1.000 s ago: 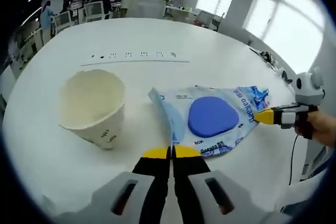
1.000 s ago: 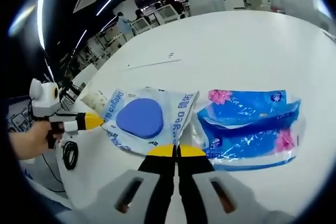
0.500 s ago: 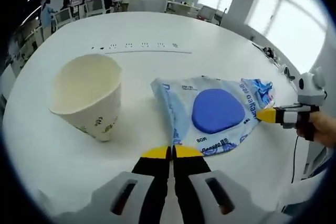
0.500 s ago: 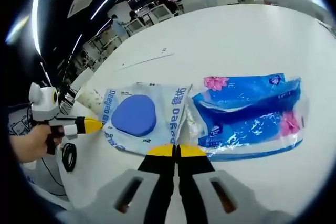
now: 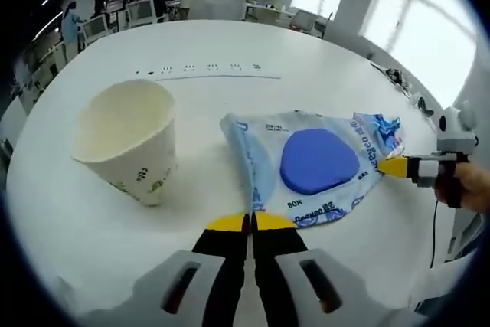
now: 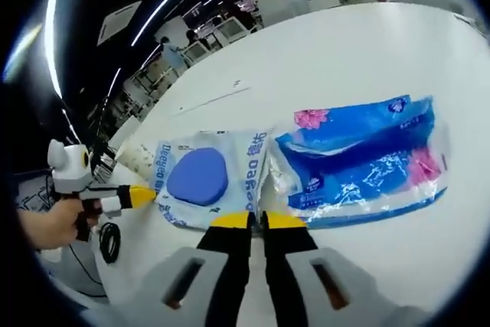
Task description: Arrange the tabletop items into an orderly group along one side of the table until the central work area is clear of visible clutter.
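Two hand-held grippers, left [image 5: 249,223] and right [image 6: 256,221], each closed on opposite edges of a white pouch [image 5: 306,166] (blue pad inside), apparently steering it between paper cup [image 5: 126,147] and tissue pack [image 6: 367,162] near the table [image 5: 230,51] edge.

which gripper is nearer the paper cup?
Left. The left gripper sits just beside the paper cup, pinching the blue-pad packet; the right gripper holds the packet's far edge.
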The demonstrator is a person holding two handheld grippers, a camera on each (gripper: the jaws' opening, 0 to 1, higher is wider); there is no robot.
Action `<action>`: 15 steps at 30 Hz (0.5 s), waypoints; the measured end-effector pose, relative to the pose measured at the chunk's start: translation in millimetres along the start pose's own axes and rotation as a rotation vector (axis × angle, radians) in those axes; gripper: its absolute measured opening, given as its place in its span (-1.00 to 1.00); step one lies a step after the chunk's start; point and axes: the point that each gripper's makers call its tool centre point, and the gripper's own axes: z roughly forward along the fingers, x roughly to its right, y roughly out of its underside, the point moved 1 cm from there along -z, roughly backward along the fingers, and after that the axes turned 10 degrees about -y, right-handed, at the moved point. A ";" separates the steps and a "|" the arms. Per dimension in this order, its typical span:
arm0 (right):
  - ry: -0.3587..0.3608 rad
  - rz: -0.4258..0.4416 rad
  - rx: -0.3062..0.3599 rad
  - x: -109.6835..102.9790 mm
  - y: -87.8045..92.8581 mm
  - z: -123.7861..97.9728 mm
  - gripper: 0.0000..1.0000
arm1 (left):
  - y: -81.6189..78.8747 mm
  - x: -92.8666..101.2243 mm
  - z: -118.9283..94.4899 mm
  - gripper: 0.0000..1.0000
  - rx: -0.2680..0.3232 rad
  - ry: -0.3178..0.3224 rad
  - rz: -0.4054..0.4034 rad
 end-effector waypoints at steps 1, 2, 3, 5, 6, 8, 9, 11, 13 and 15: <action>-0.037 -0.017 0.000 -9.0 1.3 0.3 -0.67 | 0.1 0.0 0.0 -1.00 0.000 -0.002 0.001; -0.081 -0.014 -0.006 -18.2 3.2 0.9 -0.54 | -0.1 -0.9 0.0 -1.00 0.001 -0.006 -0.001; -0.087 -0.013 -0.001 -24.0 4.5 -1.1 -0.43 | -0.1 -1.1 -0.1 -1.00 0.002 -0.009 -0.007; -0.107 -0.044 0.007 -35.4 6.1 -5.7 -0.28 | 0.0 -1.0 -0.3 -1.00 0.003 -0.011 -0.013; -0.113 -0.050 0.012 -40.2 7.2 -8.4 -0.21 | -0.1 -1.1 -0.3 -1.00 0.003 -0.013 -0.014; -0.114 -0.049 0.026 -47.7 11.4 -18.1 -0.06 | -0.1 -1.3 -0.3 -1.00 0.001 -0.014 -0.012; -0.126 -0.039 0.039 -52.4 13.6 -24.5 -0.04 | -0.1 -1.3 -0.4 -1.00 0.000 -0.013 -0.016; -0.158 -0.009 0.063 -61.7 17.9 -37.1 -0.06 | -0.3 -2.4 -1.2 -1.00 -0.004 -0.006 -0.047; -0.156 -0.012 0.062 -63.5 23.7 -47.9 -0.03 | -0.7 -3.7 -3.5 -0.98 0.004 0.001 -0.070; -0.152 -0.024 0.068 -64.6 30.4 -61.6 0.01 | -1.1 -7.5 -6.5 -0.87 0.025 -0.019 -0.069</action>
